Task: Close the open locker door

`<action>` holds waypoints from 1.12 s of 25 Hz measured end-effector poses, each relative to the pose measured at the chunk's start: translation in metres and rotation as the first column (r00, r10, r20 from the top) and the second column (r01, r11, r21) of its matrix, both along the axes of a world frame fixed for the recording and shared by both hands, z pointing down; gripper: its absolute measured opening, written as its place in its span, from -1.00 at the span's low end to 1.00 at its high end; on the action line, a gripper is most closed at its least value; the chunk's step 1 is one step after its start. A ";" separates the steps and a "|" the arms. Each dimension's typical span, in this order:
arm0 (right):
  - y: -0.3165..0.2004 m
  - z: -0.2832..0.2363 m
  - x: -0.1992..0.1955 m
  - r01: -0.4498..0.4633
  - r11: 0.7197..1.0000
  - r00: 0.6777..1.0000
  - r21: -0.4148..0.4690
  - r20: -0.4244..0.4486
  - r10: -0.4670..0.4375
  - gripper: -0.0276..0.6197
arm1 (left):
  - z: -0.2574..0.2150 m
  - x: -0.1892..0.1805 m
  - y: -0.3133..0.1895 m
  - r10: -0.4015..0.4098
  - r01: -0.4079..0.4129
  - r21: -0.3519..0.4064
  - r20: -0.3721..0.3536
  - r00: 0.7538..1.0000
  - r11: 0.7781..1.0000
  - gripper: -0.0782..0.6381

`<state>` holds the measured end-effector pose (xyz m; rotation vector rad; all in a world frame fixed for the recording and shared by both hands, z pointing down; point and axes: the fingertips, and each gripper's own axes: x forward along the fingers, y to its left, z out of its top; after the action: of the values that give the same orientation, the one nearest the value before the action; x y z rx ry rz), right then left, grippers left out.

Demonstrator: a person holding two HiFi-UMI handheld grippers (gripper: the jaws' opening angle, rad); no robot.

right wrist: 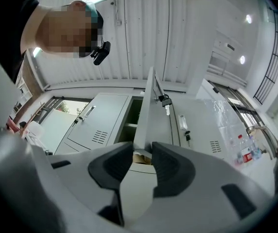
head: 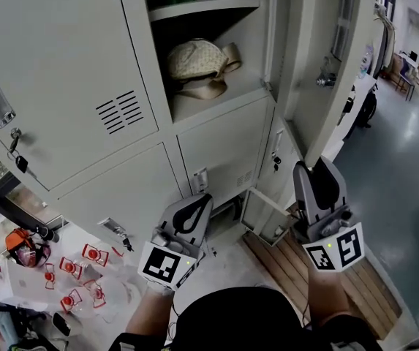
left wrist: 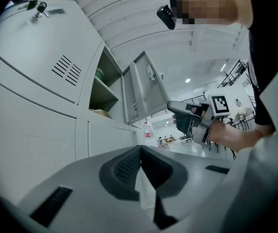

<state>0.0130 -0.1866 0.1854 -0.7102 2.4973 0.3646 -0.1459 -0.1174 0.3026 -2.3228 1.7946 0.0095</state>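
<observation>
The open locker door (head: pixel 326 64) stands swung out to the right of its compartment (head: pixel 216 20), edge-on to me. A beige hat (head: pixel 198 64) lies on the shelf inside. My right gripper (head: pixel 319 167) is raised just below the door's lower corner. In the right gripper view its jaws (right wrist: pixel 146 152) stand a little open, with the door's edge (right wrist: pixel 146 110) in line beyond the gap and nothing held. My left gripper (head: pixel 200 198) hangs lower, in front of the closed lower lockers, with its jaws (left wrist: pixel 141 149) shut and empty. From the left gripper view the door (left wrist: pixel 148 86) and the right gripper (left wrist: pixel 189 118) show ahead.
A small bottom locker door (head: pixel 267 210) also hangs open near the floor. Keys (head: pixel 15 152) dangle from the large closed locker at left. Red-and-white items (head: pixel 70 269) lie on the floor at lower left. Wooden slats (head: pixel 289 269) run beside my feet.
</observation>
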 end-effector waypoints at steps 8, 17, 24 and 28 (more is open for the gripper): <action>0.026 -0.001 -0.049 0.032 0.999 0.999 0.020 -0.004 -0.032 -0.52 | 0.013 -0.048 0.037 -0.050 0.050 -0.021 -0.007 0.999 0.999 -0.72; 0.034 0.000 -0.096 0.144 0.989 0.990 0.022 -0.013 -0.143 -0.50 | 0.020 -0.084 0.061 -0.155 0.154 -0.034 -0.022 0.988 0.987 -0.72; 0.029 -0.005 -0.126 0.293 0.956 0.956 0.025 -0.021 -0.292 -0.50 | 0.014 -0.095 0.066 -0.279 0.278 -0.050 -0.019 0.960 0.959 -0.72; 0.026 -0.007 -0.146 0.380 0.925 0.925 0.027 -0.034 -0.379 -0.49 | 0.009 -0.103 0.068 -0.355 0.355 -0.036 -0.023 0.934 0.934 -0.72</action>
<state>-0.1332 -0.1605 0.1787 -0.1961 2.5745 0.2722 -0.2485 -0.0490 0.3115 -1.9906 2.2175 -0.0396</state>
